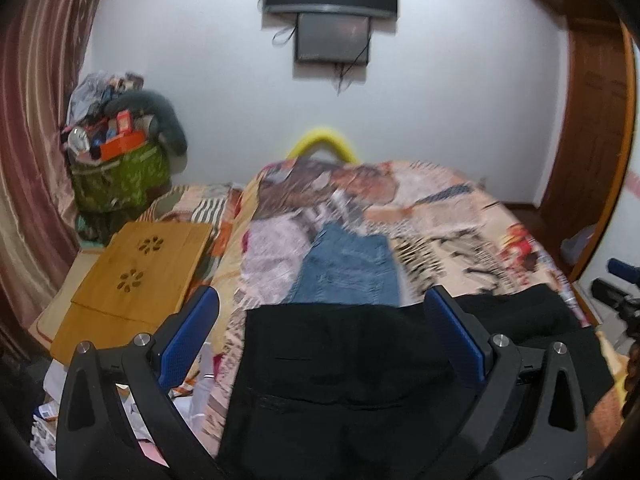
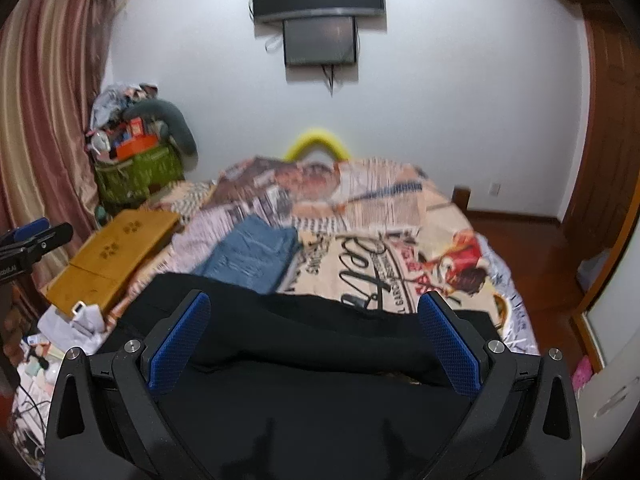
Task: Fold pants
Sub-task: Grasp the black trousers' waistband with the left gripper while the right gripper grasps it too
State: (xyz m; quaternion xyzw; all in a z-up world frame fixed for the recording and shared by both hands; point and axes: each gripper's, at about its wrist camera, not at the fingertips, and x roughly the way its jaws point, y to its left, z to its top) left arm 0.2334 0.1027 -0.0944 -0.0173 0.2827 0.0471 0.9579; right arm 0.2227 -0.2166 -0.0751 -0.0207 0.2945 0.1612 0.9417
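Hovering over black pants (image 1: 340, 364) spread on near end of bed (image 1: 460, 216), both grippers empty. Left gripper (image 1: 320, 332) jaws wide apart, above pocket side of pants; right gripper (image 2: 314, 340) jaws wide apart too, above bunched ridge of cloth at far edge. Prob lining up to pinch edge w/ both for fold; no grasp yet. Folded jeans (image 2: 250, 256) lie just beyond pants, look done already. Wooden tray (image 1: 132, 276) to left, off work area
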